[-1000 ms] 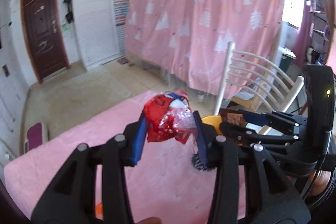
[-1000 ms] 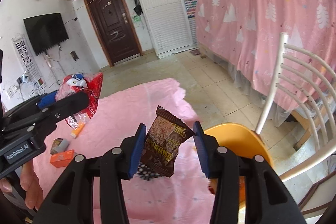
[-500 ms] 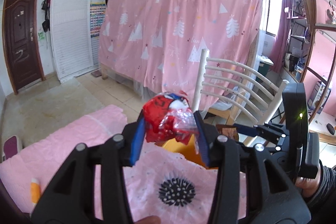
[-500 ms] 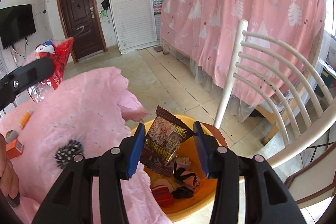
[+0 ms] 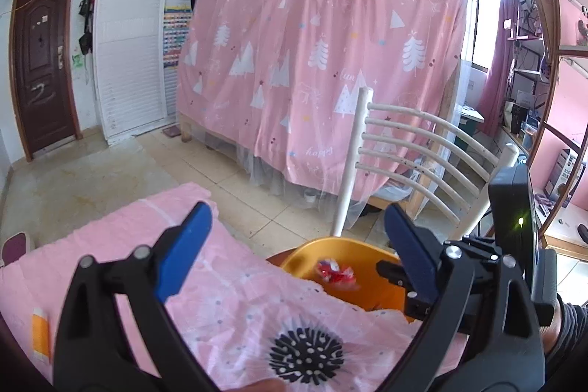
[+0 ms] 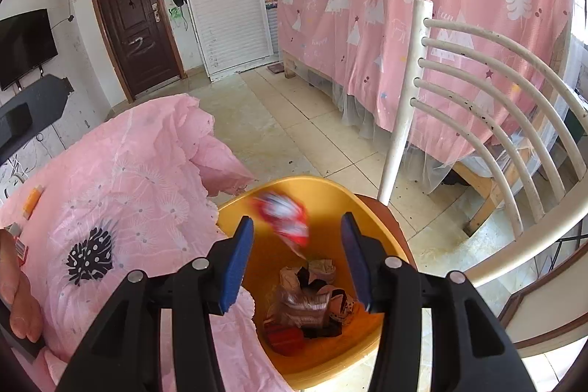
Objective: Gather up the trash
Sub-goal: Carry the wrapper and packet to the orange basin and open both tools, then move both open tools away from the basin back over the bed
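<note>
My left gripper (image 5: 294,241) has just been opening; its jaws now stand wide apart with nothing between them. The red wrapper (image 6: 284,217) shows blurred in the right wrist view, clear of both claws, above the inside of the orange bin (image 6: 330,188). My right gripper (image 6: 297,256) has also just been opening a little; its blue pads (image 6: 235,261) stand apart and grip nothing, directly over the bin. At the bottom of the bin lies a heap of wrappers (image 6: 312,300), brown and red among them. The bin sits just beside the edge of the pink tablecloth (image 6: 128,179). A white chair (image 6: 477,105) stands behind the bin.
</note>
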